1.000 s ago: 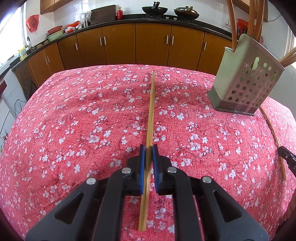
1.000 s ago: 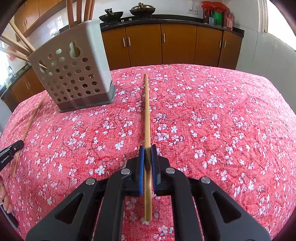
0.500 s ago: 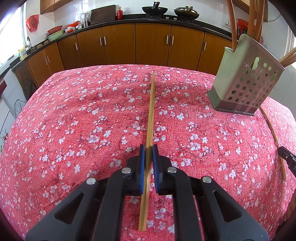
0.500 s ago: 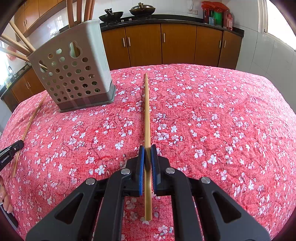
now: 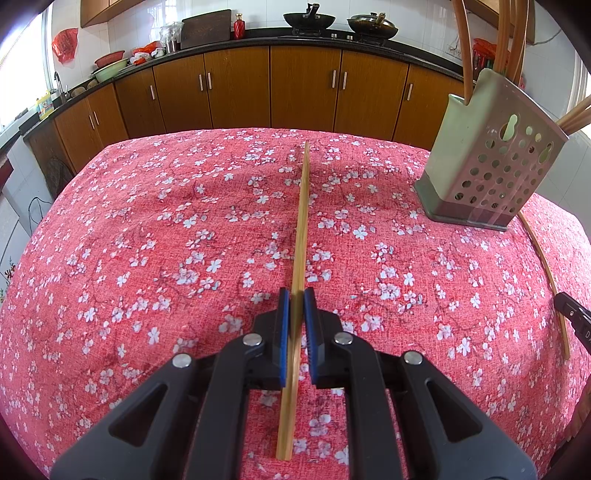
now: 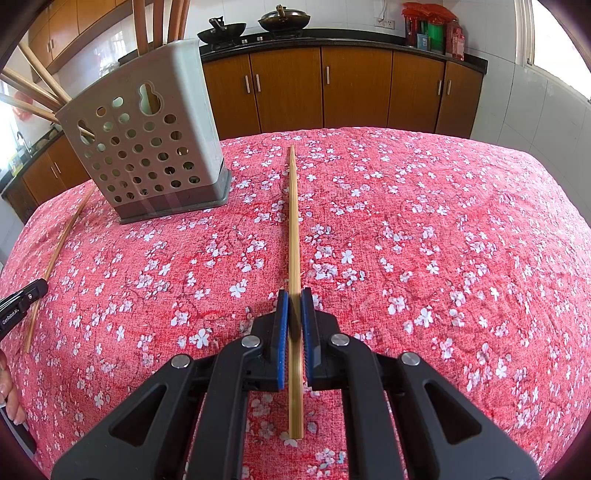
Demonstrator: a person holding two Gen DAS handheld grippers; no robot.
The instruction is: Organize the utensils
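Nothing has moved since earlier: the left gripper (image 5: 296,295) and right gripper (image 6: 294,295) each clamp a pale bamboo chopstick (image 5: 301,229) (image 6: 294,229) above the floral tablecloth (image 5: 147,240), near the perforated grey holder (image 6: 147,147).

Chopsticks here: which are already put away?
The chopsticks sticking out of the grey holder; the other two lie on the red cloth, each pinched in jaws.

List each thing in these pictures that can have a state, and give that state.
left claw: shut on left chopstick
right claw: shut on right chopstick
utensil holder: upright, sticks standing inside
cupboard doors: shut
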